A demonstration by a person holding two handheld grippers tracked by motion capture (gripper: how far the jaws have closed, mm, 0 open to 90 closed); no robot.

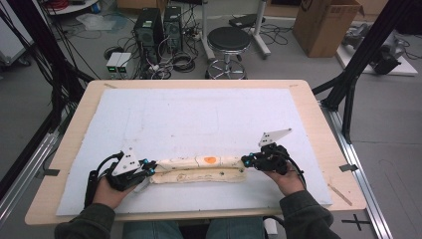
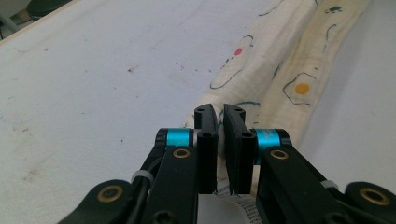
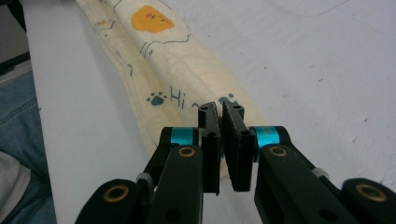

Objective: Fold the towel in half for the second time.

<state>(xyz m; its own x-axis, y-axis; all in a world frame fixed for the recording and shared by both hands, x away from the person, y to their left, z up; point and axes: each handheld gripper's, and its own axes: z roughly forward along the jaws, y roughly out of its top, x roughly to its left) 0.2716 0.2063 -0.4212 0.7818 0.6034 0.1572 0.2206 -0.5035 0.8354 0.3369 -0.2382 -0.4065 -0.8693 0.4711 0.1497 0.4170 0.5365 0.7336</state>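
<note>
Two grippers, one per hand, each clamped on an end of the same cloth. Left gripper point(image 1: 148, 168) is at the cloth's left end, near the front-left of the pad; in the left gripper view its jaws point(image 2: 220, 140) are nearly together with only a thin slit, cloth edge and a white care tag point(image 2: 233, 205) pinched between them. Right gripper point(image 1: 247, 160) is at the cloth's right end; in the right gripper view its jaws point(image 3: 220, 140) are likewise almost closed, gripping the cloth's corner just past the "Hi" print point(image 3: 180, 96) and paw marks. Cloth point(image 1: 199, 168) is cream, folded or rolled into a long narrow strip, lying flat left to right along the near part of the pad, stretched between the two grippers. Looks like two lengthwise layers side by side: the far one carries an orange blob point(image 1: 210, 160), the near one is plainer. Prints visible close up: fried-egg shape with a yellow centre point(image 2: 302, 88), small red dot point(image 2: 238, 52), orange face patch point(image 3: 152, 19). Left hand point(image 1: 112, 191) and right hand point(image 1: 286, 180) hold the gripper bodies from the near edge, dark sleeves behind. White pad point(image 1: 199, 114) covers most of the wooden table point(image 1: 318, 114); far half of the pad is bare. Beyond the table: a black stool point(image 1: 229, 40), PC towers point(image 1: 159, 25), a cardboard box point(image 1: 323, 25).
</note>
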